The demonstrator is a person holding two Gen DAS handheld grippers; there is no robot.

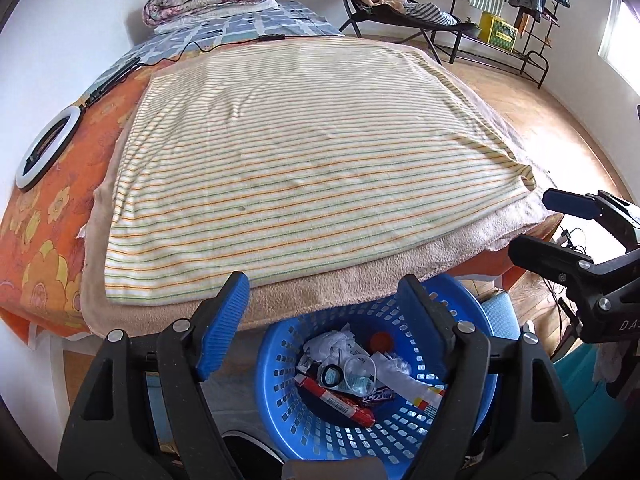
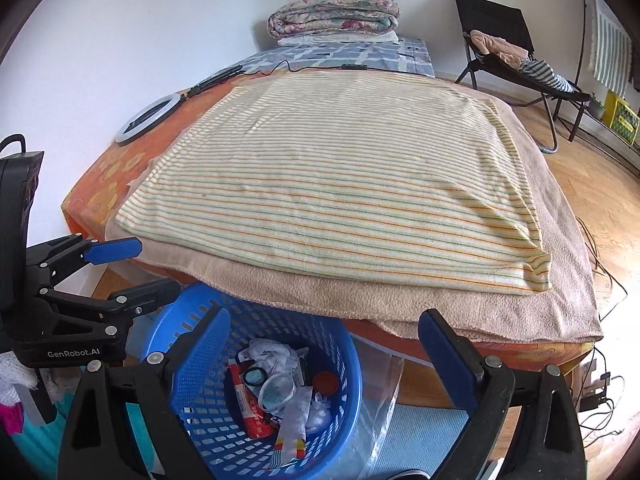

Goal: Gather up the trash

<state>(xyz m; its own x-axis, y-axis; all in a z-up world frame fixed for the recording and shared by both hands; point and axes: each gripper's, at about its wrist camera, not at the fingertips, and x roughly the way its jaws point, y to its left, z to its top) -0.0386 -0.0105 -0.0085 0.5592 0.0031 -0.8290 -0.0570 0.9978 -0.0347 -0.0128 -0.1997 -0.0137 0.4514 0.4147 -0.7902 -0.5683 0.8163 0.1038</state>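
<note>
Bedding fills most of both views: a striped cream towel with thin orange and green lines lies flat on a fuzzy beige blanket, over an orange floral sheet. One folded floral quilt sits stacked at the far end. One black folding chair stands on the wooden floor beyond. Below the near edge of the bed stands one round blue plastic basket with perforated walls. It holds the trash: crumpled white paper, a clear plastic cup, a red wrapper and an orange cap. One white ring light lies on the sheet near the wall. The left gripper hovers level above the basket, blue ribbed pads spread wide and holding nothing. The right gripper hangs beside it, likewise spread apart and empty.
</note>
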